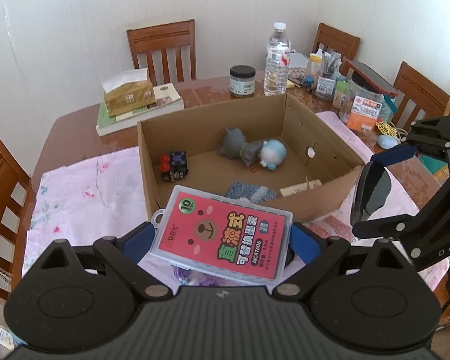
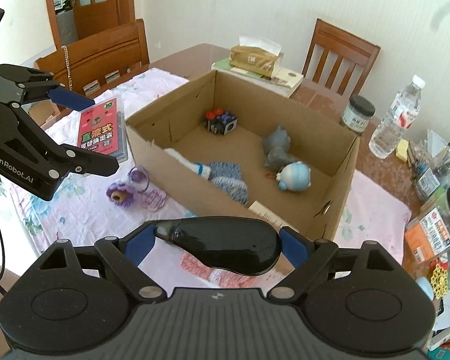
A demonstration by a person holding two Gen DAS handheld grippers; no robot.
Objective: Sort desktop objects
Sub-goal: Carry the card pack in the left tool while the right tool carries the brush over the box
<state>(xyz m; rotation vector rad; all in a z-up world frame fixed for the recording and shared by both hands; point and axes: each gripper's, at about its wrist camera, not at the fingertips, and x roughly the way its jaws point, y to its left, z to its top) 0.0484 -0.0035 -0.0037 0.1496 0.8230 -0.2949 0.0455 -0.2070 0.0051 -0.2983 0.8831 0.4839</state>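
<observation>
The left tongs (image 1: pixel 222 240) grip a red-labelled case (image 1: pixel 223 235) above the near edge of the box (image 1: pixel 213 112) on the table (image 1: pixel 75 138), while the right tongs (image 2: pixel 217 244) clamp a black mouse (image 2: pixel 225 246) near the box's near right corner.

There was one cardboard box (image 1: pixel 321 126) on the desk, and it held five things: two plush toys, one grey (image 1: pixel 232 144) and one blue and white (image 1: pixel 271 153); one dark cube toy (image 1: pixel 174 166); one blue knitted cloth (image 1: pixel 250 192); and one paper strip (image 1: pixel 300 188). Two grippers were in view, the left gripper (image 1: pixel 222 241) carrying one red-labelled plastic case (image 1: pixel 225 234) and the right gripper (image 2: pixel 217 246) carrying one black glossy object (image 2: pixel 225 244). One purple yarn spool (image 2: pixel 120 195) lay outside the box. Farther back stood one water bottle (image 1: pixel 276 60), one dark-lidded jar (image 1: pixel 242 81) and one tissue pack (image 1: pixel 129 93). Four chairs (image 1: pixel 162 49) showed in the left wrist view.
</observation>
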